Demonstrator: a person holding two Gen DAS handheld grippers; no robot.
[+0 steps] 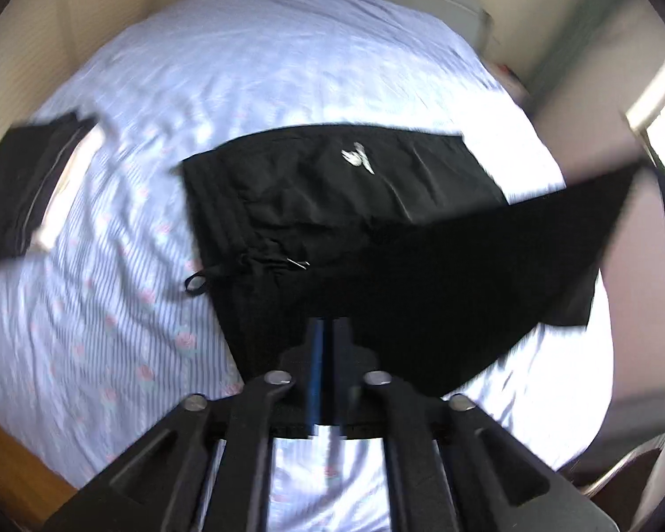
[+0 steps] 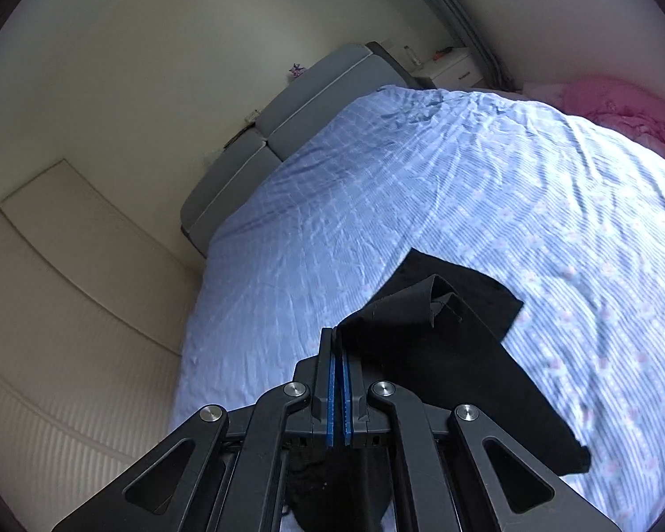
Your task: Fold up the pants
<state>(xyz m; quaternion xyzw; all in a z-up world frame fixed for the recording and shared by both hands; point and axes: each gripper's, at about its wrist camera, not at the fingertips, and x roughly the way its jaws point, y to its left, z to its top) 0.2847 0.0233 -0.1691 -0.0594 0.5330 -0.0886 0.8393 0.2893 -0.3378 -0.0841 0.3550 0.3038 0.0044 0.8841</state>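
Black pants (image 1: pixel 332 204) with a small white logo lie across the striped light-blue bed sheet (image 1: pixel 199 88). One leg is lifted off the bed and stretches up to the right edge of the left wrist view. My left gripper (image 1: pixel 330 332) is at the pants' near edge. Its fingers are close together with dark cloth at the tips and a strip of cloth hanging under them. In the right wrist view my right gripper (image 2: pixel 338 337) is shut on the end of that black pants leg (image 2: pixel 443 354). It holds the leg well above the sheet (image 2: pixel 421 199), and the cloth drapes down to the right.
A stack of folded dark clothes (image 1: pixel 26 186) lies on the bed at the left. A grey headboard (image 2: pixel 288 124) and a white nightstand (image 2: pixel 450 68) stand at the far end. Pink bedding (image 2: pixel 620 106) lies at the right, pale wardrobe doors (image 2: pixel 66 288) at the left.
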